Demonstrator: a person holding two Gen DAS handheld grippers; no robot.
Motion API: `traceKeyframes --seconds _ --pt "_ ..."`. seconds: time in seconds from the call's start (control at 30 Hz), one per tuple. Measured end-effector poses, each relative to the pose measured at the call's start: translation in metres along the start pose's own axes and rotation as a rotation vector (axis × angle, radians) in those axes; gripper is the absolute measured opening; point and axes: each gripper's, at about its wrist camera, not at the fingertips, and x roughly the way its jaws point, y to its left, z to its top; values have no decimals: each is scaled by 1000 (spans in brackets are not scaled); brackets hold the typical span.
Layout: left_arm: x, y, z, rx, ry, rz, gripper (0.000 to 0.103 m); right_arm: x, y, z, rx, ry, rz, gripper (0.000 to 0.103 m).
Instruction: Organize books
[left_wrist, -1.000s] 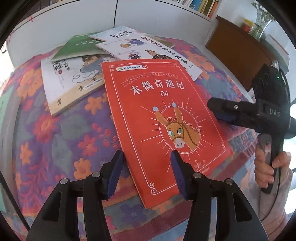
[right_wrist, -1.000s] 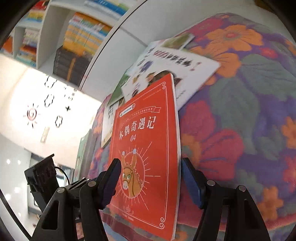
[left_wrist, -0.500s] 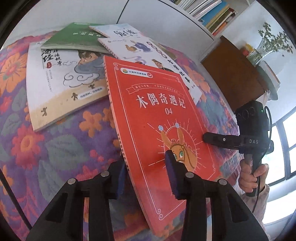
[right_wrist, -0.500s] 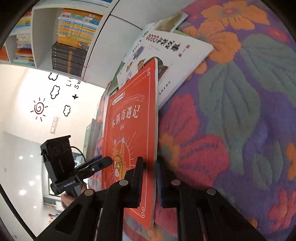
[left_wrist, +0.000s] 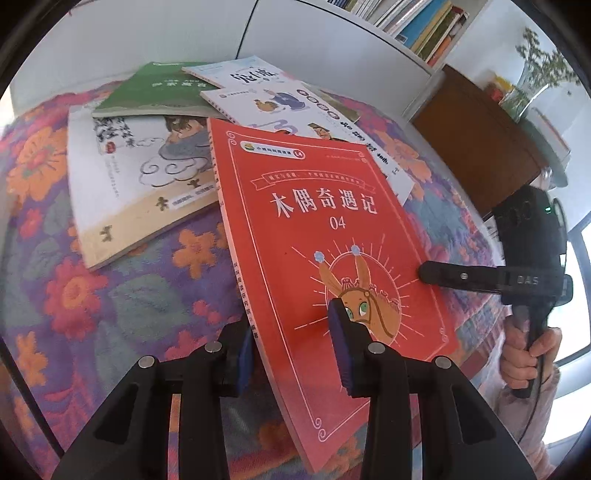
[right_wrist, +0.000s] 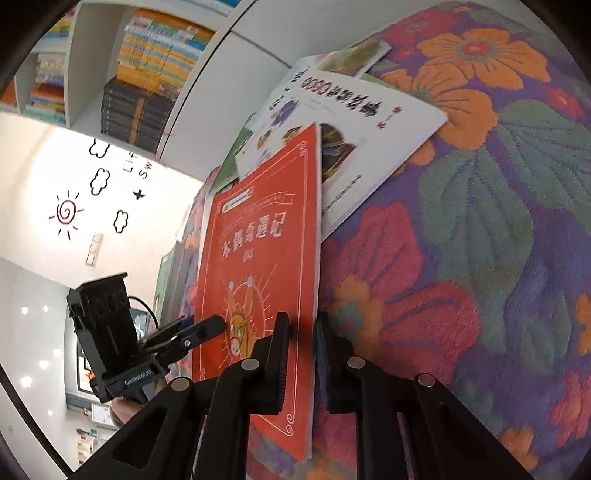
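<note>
Books lie scattered on the floral blanket; the red donkey-cover book is tilted up off it. My right gripper clamps its right edge; my left gripper, jaws just closing, straddles the spine edge. I'd lift evenly, both wrists together.

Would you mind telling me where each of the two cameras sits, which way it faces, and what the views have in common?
Left wrist view: sits on the left tongs, looking down along them over the red book clamped at its spine edge; beyond lie other books on the floral cloth, and the right tongs with the hand.
Right wrist view: sits on the right tongs, looking along the red book's opposite edge, pinched there; the left tongs show.
Shared: the red book, the white book, the cloth, both tongs.
</note>
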Motion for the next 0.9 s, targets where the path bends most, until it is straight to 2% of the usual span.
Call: traceKeyframes --seconds 0.1,0.2,0.3,0.37,0.6,0.9 --pt "-5 1 -2 4 18 9 34 -1 17 -6 -57 3 -11 14" --pt "-11 -3 -3 49 7 58 34 -2 37 -12 -140 4 -43 14" --pt "-20 -6 -2 79 -25 94 34 0 48 -17 -188 4 -71 14" --pt "-27 -10 -3 108 -56 130 34 0 50 -18 -206 5 -59 14" --pt "-37 -11 -2 134 -62 118 34 -1 65 -21 -267 -23 -32 14" --pt "-60 -19 -9 188 -125 167 34 -6 85 -30 -357 -50 -37 15"
